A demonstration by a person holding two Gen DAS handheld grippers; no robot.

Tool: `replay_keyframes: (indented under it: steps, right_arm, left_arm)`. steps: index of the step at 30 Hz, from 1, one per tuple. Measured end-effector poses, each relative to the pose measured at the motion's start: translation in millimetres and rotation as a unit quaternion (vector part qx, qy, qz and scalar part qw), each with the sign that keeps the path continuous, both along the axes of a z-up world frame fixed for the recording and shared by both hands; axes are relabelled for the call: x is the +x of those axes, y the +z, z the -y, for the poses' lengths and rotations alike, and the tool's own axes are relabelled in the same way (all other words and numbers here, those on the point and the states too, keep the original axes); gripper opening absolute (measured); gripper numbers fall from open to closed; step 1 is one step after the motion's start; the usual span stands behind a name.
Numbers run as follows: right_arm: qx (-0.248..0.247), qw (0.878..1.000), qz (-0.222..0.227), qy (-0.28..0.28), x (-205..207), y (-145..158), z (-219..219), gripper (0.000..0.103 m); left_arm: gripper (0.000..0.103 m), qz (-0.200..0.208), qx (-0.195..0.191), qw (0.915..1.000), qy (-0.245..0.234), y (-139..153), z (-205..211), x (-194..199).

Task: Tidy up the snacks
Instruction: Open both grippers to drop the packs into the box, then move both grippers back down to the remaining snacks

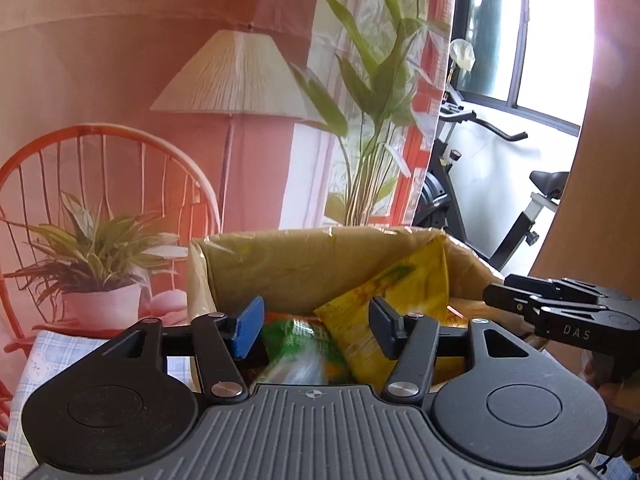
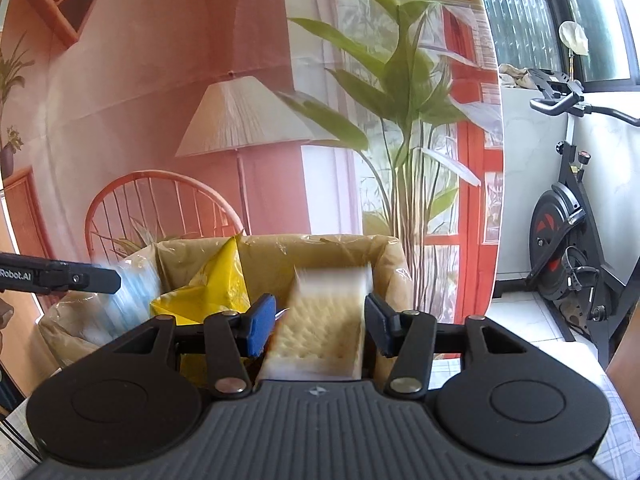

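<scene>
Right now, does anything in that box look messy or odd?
The yellow bag leans crooked against the box wall rather than lying flat. A blurred cracker pack sits tilted between the open right gripper fingers, apparently dropping in.

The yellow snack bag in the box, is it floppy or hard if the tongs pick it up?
Probably floppy: the yellow snack bag looks creased and crumpled, leaning on the wall of the cardboard box. It likely weighs little, since it props up on thin film without sagging flat. Its shiny surface may be slippery, so it could slide out of a light pinch.
</scene>
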State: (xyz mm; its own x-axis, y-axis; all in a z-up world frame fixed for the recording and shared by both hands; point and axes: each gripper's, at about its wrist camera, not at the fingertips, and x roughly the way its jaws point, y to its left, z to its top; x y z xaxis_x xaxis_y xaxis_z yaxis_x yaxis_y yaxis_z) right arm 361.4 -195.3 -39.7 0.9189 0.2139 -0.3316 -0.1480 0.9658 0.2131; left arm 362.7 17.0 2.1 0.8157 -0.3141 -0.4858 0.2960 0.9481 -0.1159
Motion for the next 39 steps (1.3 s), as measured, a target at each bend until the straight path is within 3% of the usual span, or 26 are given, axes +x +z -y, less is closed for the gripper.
replay_keyframes:
  steps: [10, 18, 30, 39]
  right_arm:
    - [0.001, 1.0, 0.013, 0.0, -40, 16, -8, 0.054]
    - [0.008, 1.0, 0.004, 0.007, -92, 10, -24, 0.054]
    - [0.024, 0.997, -0.064, 0.026, -156, -41, -56, 0.054]
    - [0.035, 0.987, -0.149, 0.052, -188, -101, -87, 0.054]
  left_arm:
    - [0.064, 0.007, -0.003, 0.9999, -0.007, 15, -9, -36]
    - [0.064, -0.009, -0.004, 0.9998, -0.015, 3, -12, -83]
    - [0.064, -0.078, -0.022, 0.9967, -0.003, -56, -35, -145]
    - [0.065, -0.099, -0.02, 0.9942, 0.036, -96, -48, -170]
